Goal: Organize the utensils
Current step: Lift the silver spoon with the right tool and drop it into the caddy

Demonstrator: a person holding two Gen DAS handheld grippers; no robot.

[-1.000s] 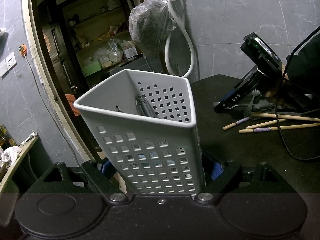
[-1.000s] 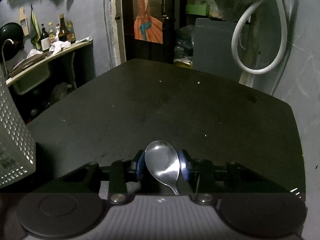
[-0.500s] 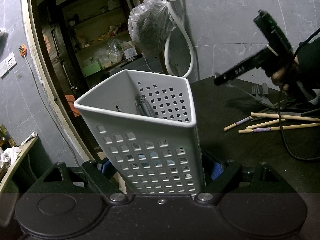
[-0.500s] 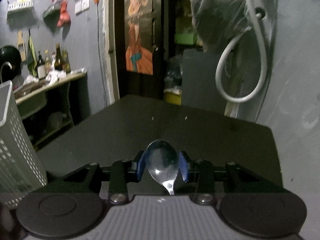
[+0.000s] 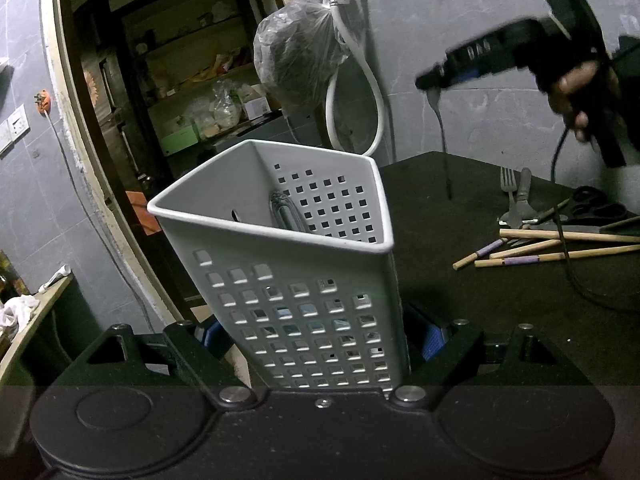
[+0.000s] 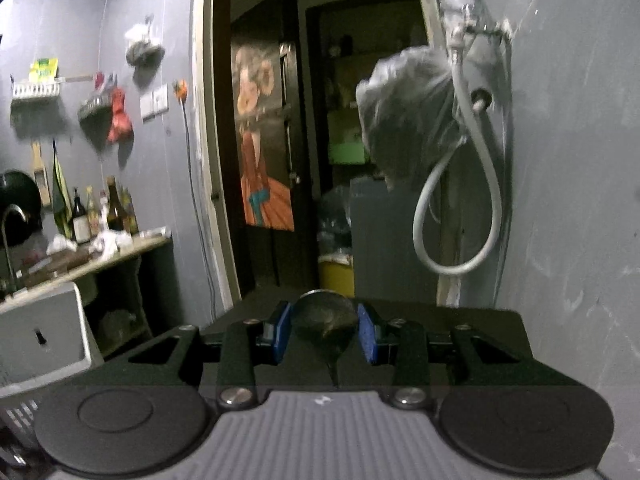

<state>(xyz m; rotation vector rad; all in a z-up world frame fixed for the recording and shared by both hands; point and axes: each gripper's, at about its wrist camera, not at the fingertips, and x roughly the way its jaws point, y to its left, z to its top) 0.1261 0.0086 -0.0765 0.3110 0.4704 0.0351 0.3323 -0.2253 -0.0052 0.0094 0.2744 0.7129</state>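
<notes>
I am holding the white perforated utensil basket (image 5: 304, 280) between the blue pads of my left gripper (image 5: 320, 336); the pads are pressing on its lower walls, so the jaws are standing rather wide and are clamped on it. The basket is standing upright near the left edge of the black table (image 5: 460, 288), and inside it some grey metal utensil (image 5: 286, 212) is leaning against the back wall. My right gripper (image 6: 324, 334) is gripping a metal spoon (image 6: 324, 320) by its bowl, one blue pad on each side, with only a narrow opening; the handle is hanging down below the fingers. In the left wrist view this gripper is raised in the air above the back edge of the table, to the right of the basket and apart from it. Between the basket and the right side of the table there is a bare black surface. Near the right edge are lying a fork (image 5: 509, 188), wooden chopsticks (image 5: 552, 250) and black scissors (image 5: 596, 210), close together. A grey wall with a white hose (image 5: 374, 92) is standing just behind the table.
</notes>
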